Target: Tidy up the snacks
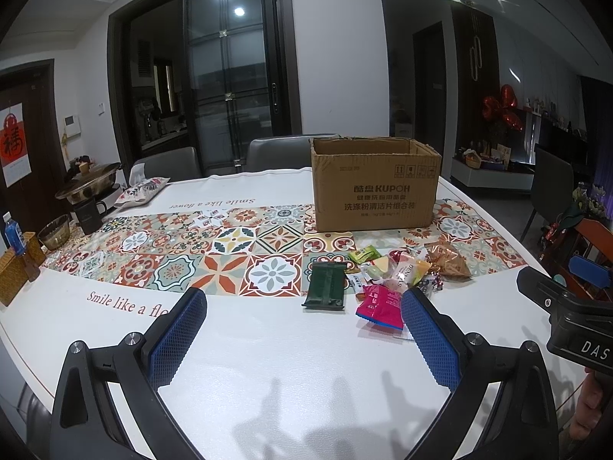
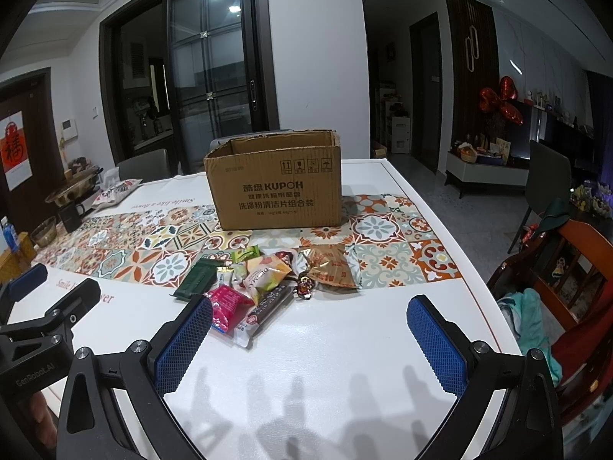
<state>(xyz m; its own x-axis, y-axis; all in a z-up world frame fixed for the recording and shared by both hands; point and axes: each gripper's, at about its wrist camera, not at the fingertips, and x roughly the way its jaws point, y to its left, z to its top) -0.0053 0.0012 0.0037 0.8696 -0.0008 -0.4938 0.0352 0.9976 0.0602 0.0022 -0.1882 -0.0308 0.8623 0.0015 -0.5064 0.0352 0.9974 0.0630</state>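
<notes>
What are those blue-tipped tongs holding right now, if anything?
Nothing. The left tongs and the right tongs both stand open above the table, and the snack packets lie untouched in front of the cardboard box.

Ahead of your grippers stands a matt, corrugated cardboard box (image 2: 274,184), its top edges rough and torn. Nearer your fingers, the snack packets (image 2: 268,280) are glossy, crinkled plastic film; the dark green packet (image 1: 325,285) looks duller. The tablecloth (image 2: 306,345) beneath is smooth with a soft sheen. Your finger pads (image 1: 178,339) are blue, textured rubber on matt black plastic.
</notes>
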